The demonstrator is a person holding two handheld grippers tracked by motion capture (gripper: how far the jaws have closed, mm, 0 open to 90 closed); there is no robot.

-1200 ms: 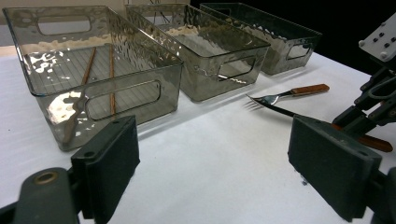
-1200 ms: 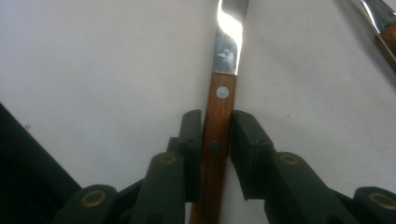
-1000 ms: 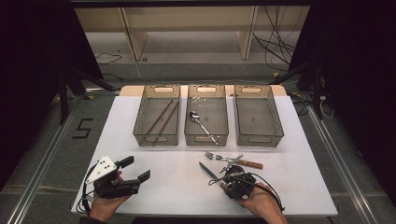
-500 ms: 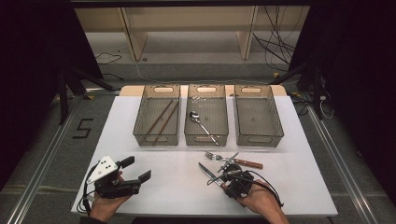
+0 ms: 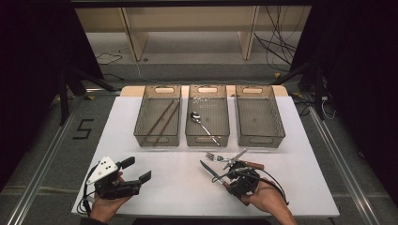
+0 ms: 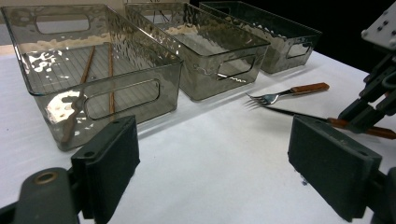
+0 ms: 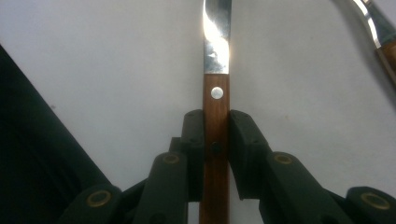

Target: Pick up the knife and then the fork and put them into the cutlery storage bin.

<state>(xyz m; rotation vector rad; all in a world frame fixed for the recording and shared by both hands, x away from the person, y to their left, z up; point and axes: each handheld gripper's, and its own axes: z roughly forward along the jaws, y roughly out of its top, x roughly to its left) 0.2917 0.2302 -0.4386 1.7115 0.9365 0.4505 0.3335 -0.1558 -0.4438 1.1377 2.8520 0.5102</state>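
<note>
A knife (image 5: 209, 170) with a wooden handle (image 7: 216, 107) lies on the white table (image 5: 178, 192) near the front, its blade pointing left and away. My right gripper (image 5: 233, 174) is shut on that handle, the jaws pressing both sides (image 7: 216, 128). Just beyond it lies a fork (image 5: 217, 158) with a wooden handle, its tines to the left (image 6: 261, 99). My left gripper (image 5: 135, 170) rests at the front left, open with nothing between its jaws (image 6: 215, 158). From there the knife (image 6: 299, 113) and the right gripper (image 6: 373, 98) appear at the right.
Three smoky clear bins stand in a row at the back. The left bin (image 5: 141, 136) holds chopsticks (image 5: 162, 118), the middle bin (image 5: 207, 139) holds a spoon (image 5: 197, 118), and the right bin (image 5: 279, 126) holds nothing. White tabletop lies between the grippers.
The right gripper has shifted only slightly at the knife handle. The left gripper, the fork and the bins have stayed in place.
</note>
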